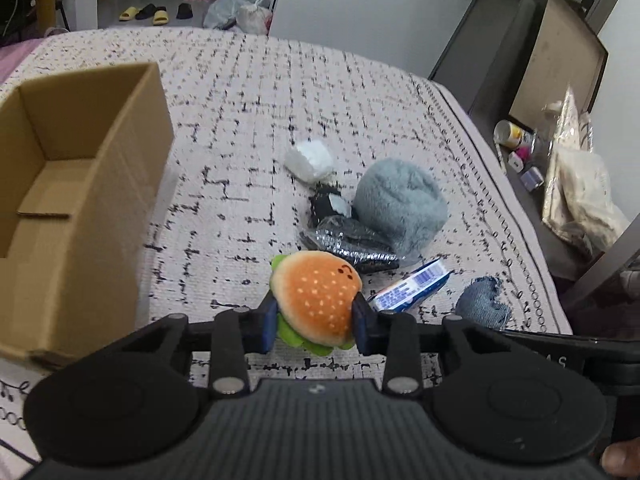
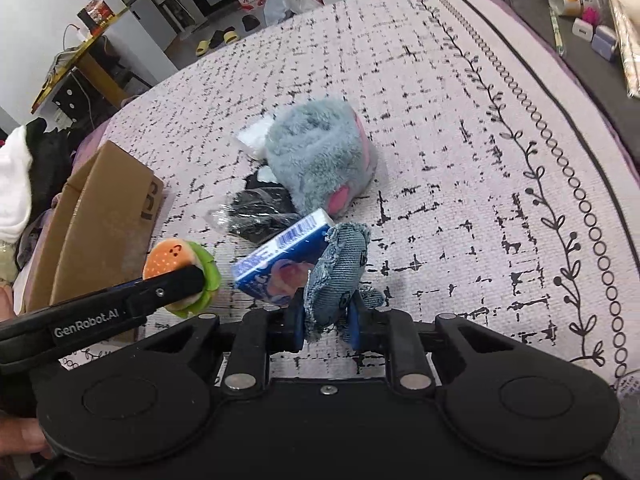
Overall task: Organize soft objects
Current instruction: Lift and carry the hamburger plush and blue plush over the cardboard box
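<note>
Left wrist view first: left gripper has its jaws clamped on the burger plush, blue pads pressing both sides of the bun, plush lifted clear of the bedspread. Open cardboard box stands to the left, nothing visible inside it. Beyond the plush lie a grey fluffy plush, a black item in clear wrap, a white foam-like lump and a blue-white carton. Denim piece shows at right. A bedside shelf holds small bottles.

Right wrist view: right gripper has its jaws together, pinching the denim piece, which sticks up crumpled between the fingers. Just behind it sits the blue-white carton, then the wrapped black item and the grey fluffy plush, pink patches showing. Left gripper enters from the left, holding the burger plush beside the cardboard box.
</note>
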Available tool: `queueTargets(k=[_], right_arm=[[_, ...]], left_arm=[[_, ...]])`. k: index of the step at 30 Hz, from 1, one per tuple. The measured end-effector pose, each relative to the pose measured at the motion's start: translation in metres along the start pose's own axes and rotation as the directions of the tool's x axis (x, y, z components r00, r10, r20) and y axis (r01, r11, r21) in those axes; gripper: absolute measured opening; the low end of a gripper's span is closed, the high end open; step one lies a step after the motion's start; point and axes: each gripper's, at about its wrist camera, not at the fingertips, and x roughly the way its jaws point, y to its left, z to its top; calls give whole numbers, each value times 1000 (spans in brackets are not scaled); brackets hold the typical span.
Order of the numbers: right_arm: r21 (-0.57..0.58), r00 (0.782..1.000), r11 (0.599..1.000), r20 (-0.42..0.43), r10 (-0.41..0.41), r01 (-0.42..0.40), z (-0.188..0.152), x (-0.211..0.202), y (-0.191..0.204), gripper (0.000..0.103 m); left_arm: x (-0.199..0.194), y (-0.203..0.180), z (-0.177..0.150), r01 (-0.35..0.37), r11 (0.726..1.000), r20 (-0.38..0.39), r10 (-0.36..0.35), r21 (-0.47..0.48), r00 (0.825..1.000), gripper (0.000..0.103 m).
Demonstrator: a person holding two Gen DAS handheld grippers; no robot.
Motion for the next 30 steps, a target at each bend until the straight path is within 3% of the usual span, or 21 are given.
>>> queueTargets(k=[17, 30], right_arm=[[-90, 995, 996, 96, 9, 0, 4, -56, 58, 20], [-125, 986, 992, 164, 15, 6, 3, -89, 85, 21]], left_arm=[[-78, 9, 17, 21, 999, 151, -27, 41, 988, 36], [-120, 27, 20, 14, 998, 225, -28, 63, 974, 36]])
